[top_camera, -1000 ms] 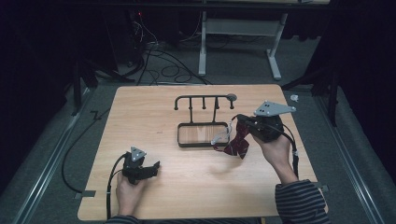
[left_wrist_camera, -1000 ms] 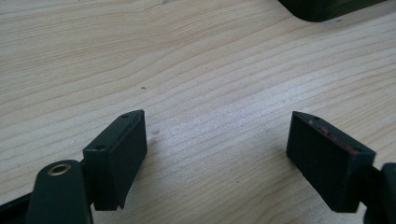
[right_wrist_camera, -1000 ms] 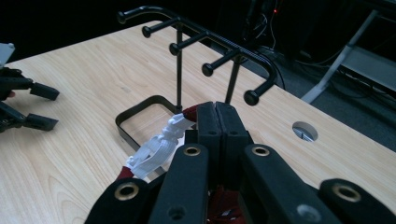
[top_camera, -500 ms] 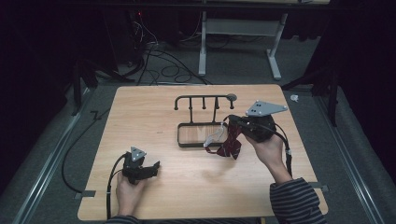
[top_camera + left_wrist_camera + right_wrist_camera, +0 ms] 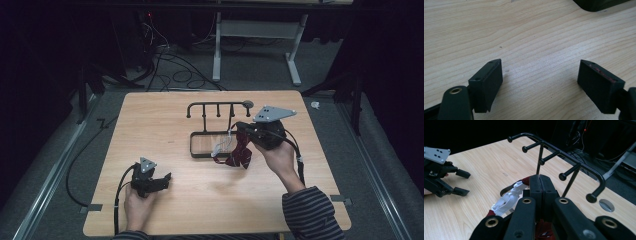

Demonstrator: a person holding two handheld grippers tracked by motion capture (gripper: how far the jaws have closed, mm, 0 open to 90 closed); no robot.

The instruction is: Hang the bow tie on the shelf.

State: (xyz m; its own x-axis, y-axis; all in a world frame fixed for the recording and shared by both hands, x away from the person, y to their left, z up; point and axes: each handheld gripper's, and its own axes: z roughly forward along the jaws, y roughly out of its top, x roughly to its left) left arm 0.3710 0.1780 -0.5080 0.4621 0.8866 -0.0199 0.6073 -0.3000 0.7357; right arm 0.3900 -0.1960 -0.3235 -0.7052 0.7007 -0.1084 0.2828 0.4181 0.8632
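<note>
Dark floor and cables ring the pale wooden table [image 5: 165, 200], where the right hand-held gripper [image 5: 240, 129] has its jaws pressed together on a dark red bow tie [image 5: 239, 156] with a white clip [image 5: 506, 201], which hangs just below it. Its target, the black peg rack [image 5: 217, 106], stands just beyond, its bar running across the table, pegs seemingly pointing toward the person. The left hand-held gripper [image 5: 165, 181] rests well apart, jaws wide and empty, so the right is nearer
</note>
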